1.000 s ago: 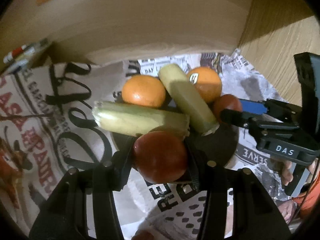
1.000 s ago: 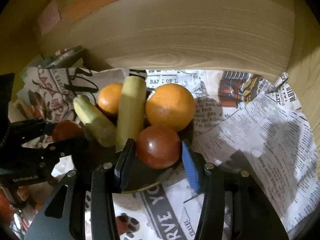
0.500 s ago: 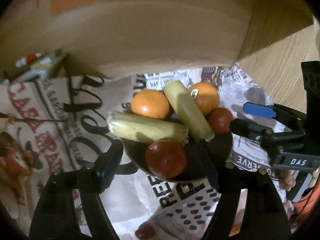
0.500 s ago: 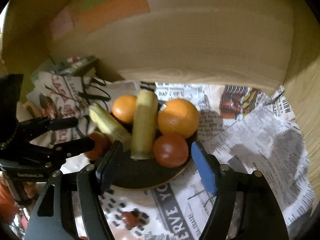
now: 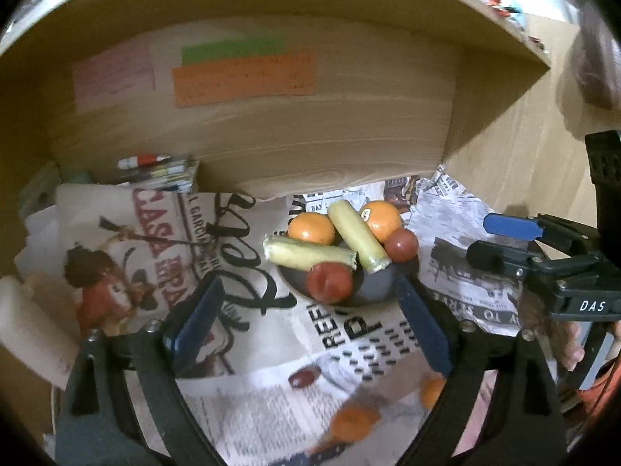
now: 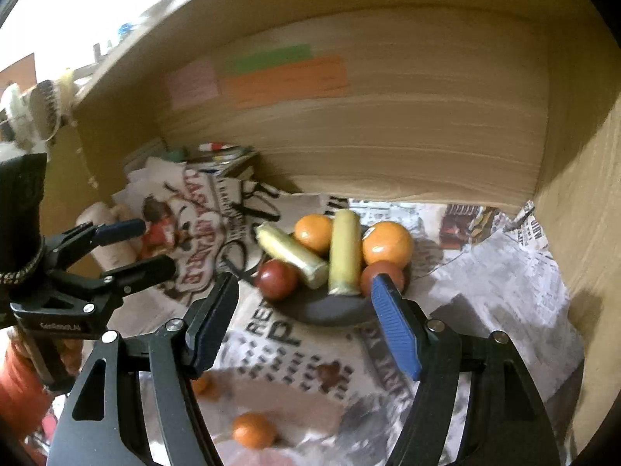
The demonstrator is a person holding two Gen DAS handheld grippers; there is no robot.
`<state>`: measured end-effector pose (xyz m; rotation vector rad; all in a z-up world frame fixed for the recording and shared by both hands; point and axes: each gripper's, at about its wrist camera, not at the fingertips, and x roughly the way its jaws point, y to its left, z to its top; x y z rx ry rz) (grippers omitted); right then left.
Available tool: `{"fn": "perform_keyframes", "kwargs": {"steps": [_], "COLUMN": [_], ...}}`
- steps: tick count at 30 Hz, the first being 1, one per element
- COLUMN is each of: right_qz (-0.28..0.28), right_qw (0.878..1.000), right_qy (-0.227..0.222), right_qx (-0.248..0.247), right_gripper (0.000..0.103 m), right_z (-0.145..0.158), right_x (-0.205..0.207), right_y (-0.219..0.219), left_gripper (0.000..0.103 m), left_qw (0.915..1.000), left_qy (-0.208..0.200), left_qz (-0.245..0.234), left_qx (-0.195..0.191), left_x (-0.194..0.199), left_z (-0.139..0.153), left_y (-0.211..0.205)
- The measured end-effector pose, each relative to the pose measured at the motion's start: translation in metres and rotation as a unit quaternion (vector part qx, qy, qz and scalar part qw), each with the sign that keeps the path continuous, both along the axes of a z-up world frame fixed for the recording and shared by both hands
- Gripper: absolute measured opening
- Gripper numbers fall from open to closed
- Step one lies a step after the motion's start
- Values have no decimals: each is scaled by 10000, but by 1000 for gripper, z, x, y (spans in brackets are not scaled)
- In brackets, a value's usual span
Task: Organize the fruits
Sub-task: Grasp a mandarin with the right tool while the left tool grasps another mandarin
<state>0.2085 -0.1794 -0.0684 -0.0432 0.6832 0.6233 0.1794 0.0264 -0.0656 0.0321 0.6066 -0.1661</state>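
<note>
Now, plate [image 5: 372,291]: two yellow rolls [image 5: 359,237] crossed on it, long axes level.
Left claw [image 5: 310,322]: opening, empty.
Right claw [image 6: 302,318]: spread, empty.
Right view only: loose orange [image 6: 252,429] before plate.

I see newspaper sheets [image 5: 458,295] covering the bench. A printed cloth bag [image 5: 155,256] with red lettering and black handles lies on the left portion. Behind it, a stack of small boxes [image 5: 163,173] rests against the wooden back panel [image 5: 310,147]. I note three paper notes fixed to that panel: pink [image 5: 112,77], green [image 5: 233,50] and orange [image 5: 244,81]. A pale cylindrical object [image 5: 31,330] lies at the far left edge. A wooden side wall [image 6: 582,233] bounds the right.
</note>
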Motion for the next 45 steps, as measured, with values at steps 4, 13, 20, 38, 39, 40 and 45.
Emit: {"fn": "perform_keyframes", "kwargs": {"steps": [4, 13, 20, 38, 39, 40, 45], "right_qz": [167, 312, 338, 418, 402, 386, 288], "right_qw": [9998, 9975, 9944, 9951, 9955, 9959, 9976], "right_qy": [128, 601, 932, 786, 749, 710, 523], "right_qx": [-30, -219, -354, -425, -417, -404, -346], "right_gripper": [68, 68, 64, 34, 34, 34, 34], "right_z": [-12, -59, -89, -80, -78, -74, -59], "right_x": [-22, -53, -60, -49, -47, -44, -29], "right_y": [7, 16, 18, 17, 16, 15, 9], "left_gripper": [93, 93, 76, 34, 34, 34, 34], "left_qw": [9999, 9967, 9933, 9918, 9922, 9925, 9947], "left_qy": [155, 807, 1130, 1131, 1099, 1064, 797], "left_qz": [-73, -91, -212, -535, -534, -536, -568], "left_qx": [-5, 93, 80, -251, -262, -274, -323], "left_x": [-23, -48, -50, -32, -31, -29, -17], "left_z": [-11, -67, -96, -97, -94, -90, -66], "left_y": [2, 1, -7, -10, -10, -10, -13]}}
